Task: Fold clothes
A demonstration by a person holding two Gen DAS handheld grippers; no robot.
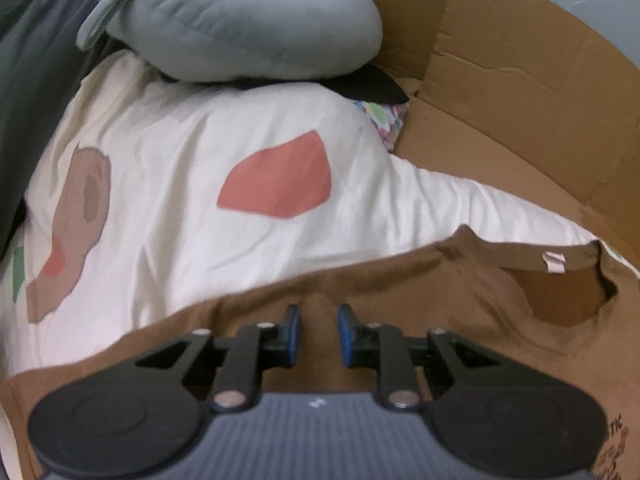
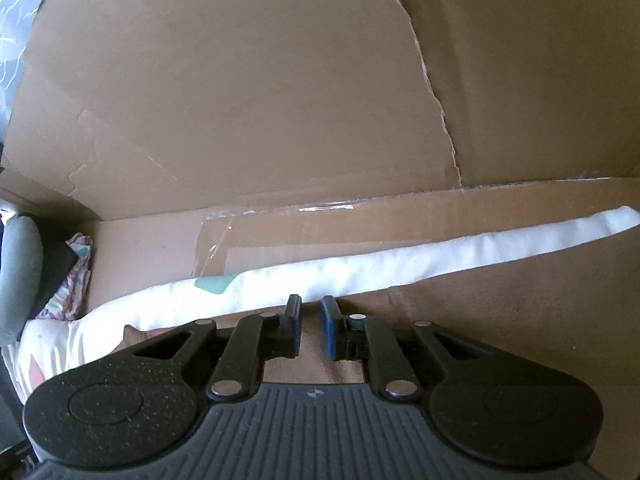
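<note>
Through the left wrist camera I see my left gripper (image 1: pixel 319 330) low over a brown shirt (image 1: pixel 440 304), its blue-padded fingers (image 1: pixel 293 334) apart with a narrow gap and brown cloth showing between them; I cannot tell whether they touch the fabric. The shirt lies across the near edge of a white quilt (image 1: pixel 180 168) printed with a red patch and a tan shape, its collar opening with a small white tag (image 1: pixel 554 262) toward the right. At the quilt's far edge rests a grey pillow (image 1: pixel 240 24), with a black cloth (image 1: pixel 368 86) and a bit of multicoloured fabric (image 1: pixel 386 120) just under it. Cardboard (image 1: pixel 520 80) stands along the quilt's right side. Through the right wrist camera my right gripper (image 2: pixel 311 328) hangs over the shirt (image 2: pixel 500 312) too, its fingers (image 2: pixel 294 326) slightly apart and holding nothing I can see. The shirt's far edge meets the quilt (image 2: pixel 360 272), which shows as a white band running to the right. Beyond it the cardboard (image 2: pixel 240 100) rises like a wall, taped and torn along one seam. The pillow (image 2: pixel 20 276) sits at the far left.
</note>
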